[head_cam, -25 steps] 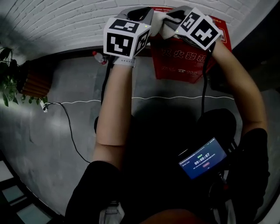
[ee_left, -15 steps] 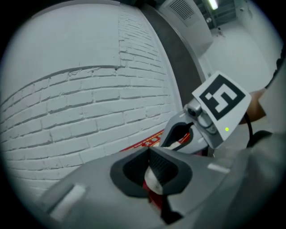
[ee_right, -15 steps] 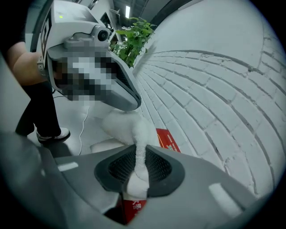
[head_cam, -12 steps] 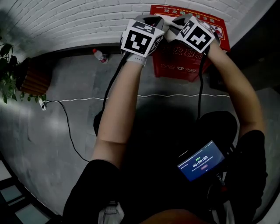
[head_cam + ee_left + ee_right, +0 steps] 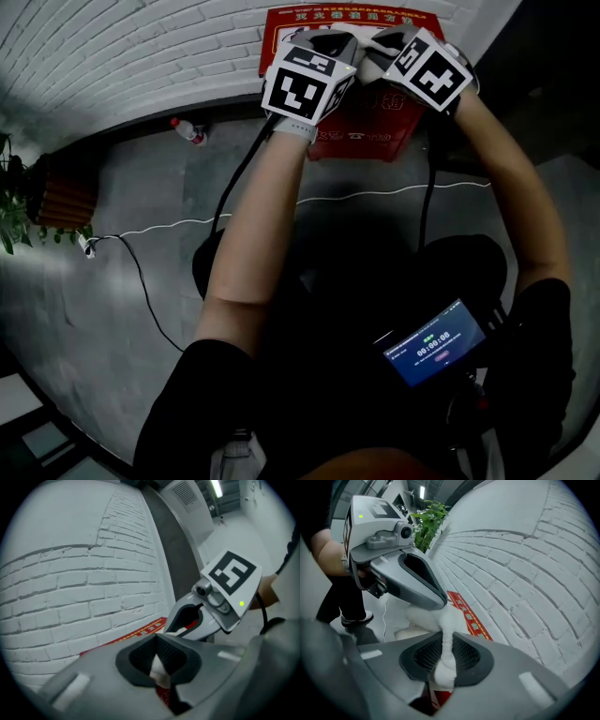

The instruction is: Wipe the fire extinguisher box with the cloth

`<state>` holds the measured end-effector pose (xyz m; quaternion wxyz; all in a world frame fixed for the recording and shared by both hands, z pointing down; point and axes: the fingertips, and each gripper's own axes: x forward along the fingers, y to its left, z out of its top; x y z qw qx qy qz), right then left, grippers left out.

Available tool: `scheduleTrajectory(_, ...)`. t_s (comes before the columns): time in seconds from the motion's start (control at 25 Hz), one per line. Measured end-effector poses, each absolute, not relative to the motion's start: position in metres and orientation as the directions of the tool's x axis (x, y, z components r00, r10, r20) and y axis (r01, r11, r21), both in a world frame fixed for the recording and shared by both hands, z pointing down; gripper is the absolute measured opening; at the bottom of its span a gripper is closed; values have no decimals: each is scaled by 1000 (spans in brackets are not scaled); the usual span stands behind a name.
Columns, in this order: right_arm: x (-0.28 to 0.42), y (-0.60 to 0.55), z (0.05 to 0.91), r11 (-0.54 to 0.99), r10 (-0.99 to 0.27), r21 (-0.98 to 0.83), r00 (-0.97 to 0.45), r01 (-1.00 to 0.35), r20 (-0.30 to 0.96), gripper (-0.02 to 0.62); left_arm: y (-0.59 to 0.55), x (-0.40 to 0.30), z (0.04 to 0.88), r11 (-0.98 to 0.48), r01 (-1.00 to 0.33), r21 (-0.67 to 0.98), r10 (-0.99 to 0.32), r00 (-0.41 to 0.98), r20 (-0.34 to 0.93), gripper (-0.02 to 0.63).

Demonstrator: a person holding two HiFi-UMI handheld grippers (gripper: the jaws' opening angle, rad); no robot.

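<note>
Arms stretched forward, the left gripper (image 5: 328, 42) and right gripper (image 5: 377, 45) meet side by side, each with its jaws pinched tight on the white cloth (image 5: 444, 634). They are over the top of the red fire extinguisher box (image 5: 361, 136), which stands lengthwise against the brick wall (image 5: 141, 47). A bottle (image 5: 190, 131) lies nearby to the left.

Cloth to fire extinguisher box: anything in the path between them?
Nothing visible. The left gripper and right gripper are both shut on the white cloth, held at the top of the red fire extinguisher box by the brick wall; only the box's surface shows beneath the cloth.
</note>
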<state>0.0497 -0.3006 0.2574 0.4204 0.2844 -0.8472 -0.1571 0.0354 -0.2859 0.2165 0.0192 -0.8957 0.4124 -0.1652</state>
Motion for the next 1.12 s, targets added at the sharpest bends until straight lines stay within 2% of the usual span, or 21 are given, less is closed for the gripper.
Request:
scheduleTrajectory(0.44,157,-291,254,727,-682,534,-368,-431,631,66,-275,130,212,-752,-655,-72,-655,732,187,3)
scheduleTrajectory(0.8,206,-282,256,683,-716,551,-292,-479,634,66,-249,164,217,-776,-629,-52,-627,759,174,3)
scheduleTrajectory(0.92,205,-283,241,636,-764,565,-321,-526,560,67,-239,158,209,-763,-644,-56,-645,751,138,3)
scheduleTrajectory(1.12,189,-261,200,528,-849,533,-408,-661,336,67,-221,136,192,-718,-691,-81,-696,717,49,3)
